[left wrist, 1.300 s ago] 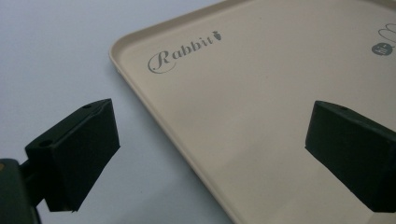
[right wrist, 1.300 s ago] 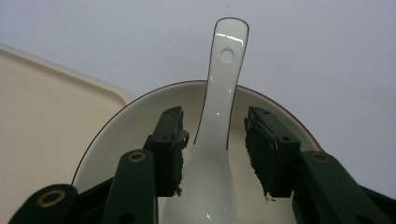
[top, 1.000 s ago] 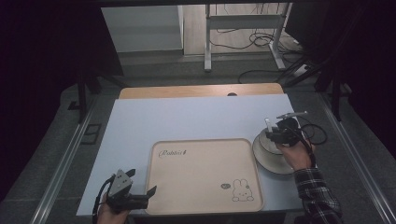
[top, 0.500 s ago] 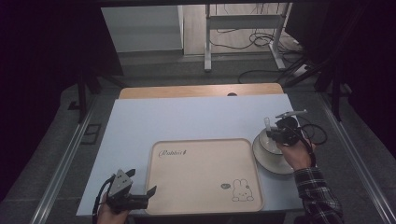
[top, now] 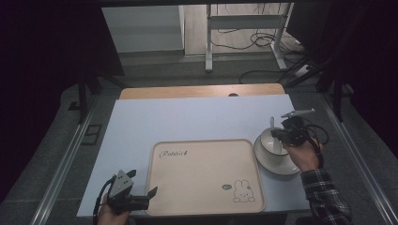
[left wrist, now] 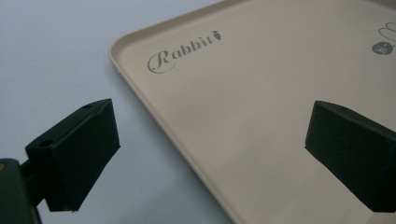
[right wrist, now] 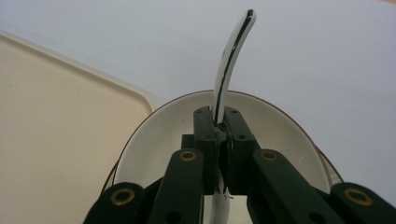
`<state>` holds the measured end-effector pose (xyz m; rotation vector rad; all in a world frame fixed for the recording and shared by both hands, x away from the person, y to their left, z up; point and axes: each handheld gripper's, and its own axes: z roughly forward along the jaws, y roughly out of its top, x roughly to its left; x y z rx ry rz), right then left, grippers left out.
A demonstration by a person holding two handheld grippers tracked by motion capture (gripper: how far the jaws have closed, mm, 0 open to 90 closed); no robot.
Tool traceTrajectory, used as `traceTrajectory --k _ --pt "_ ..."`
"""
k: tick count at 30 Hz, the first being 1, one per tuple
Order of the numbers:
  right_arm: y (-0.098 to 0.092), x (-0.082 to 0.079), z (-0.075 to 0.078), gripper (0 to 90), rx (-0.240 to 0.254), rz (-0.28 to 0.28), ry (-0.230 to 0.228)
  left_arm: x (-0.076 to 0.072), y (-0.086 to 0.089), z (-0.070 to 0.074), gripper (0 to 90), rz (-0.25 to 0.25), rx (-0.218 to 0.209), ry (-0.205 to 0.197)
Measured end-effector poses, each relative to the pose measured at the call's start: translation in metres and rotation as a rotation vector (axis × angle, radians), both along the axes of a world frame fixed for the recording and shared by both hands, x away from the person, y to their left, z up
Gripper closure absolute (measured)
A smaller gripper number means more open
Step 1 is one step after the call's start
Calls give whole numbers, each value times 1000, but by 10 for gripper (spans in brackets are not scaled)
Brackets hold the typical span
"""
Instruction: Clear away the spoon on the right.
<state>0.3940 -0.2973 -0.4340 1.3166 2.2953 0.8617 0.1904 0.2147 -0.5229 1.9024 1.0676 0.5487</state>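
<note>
Two grippers: right gripper [right wrist: 219,128], its jaws having just closed, clamps the spoon [right wrist: 229,65] standing in the bowl [top: 271,143]; left gripper [left wrist: 210,149] gapes empty over the bare tray [left wrist: 261,116]. Grasp done; transfer apparently remains.

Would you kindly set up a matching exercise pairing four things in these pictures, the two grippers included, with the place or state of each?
Things:
1. beige rectangular tray with a rabbit drawing
2. white ceramic spoon
3. left gripper
4. white round bowl on a saucer

Places or states:
A. jaws wide apart, one over the tray and one over the table
B. clamped between the jaws of the right gripper, handle rising out of the bowl
C. lies in the middle of the table's near side, nothing on it
D. stands just right of the tray

Pairs: 1-C, 2-B, 3-A, 4-D
</note>
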Motion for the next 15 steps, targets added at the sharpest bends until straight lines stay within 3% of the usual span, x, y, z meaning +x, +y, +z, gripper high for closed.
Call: traceTrajectory --k 15 --pt "-5 -8 31 867 16 27 -33 0 0 0 26 1 1 0"
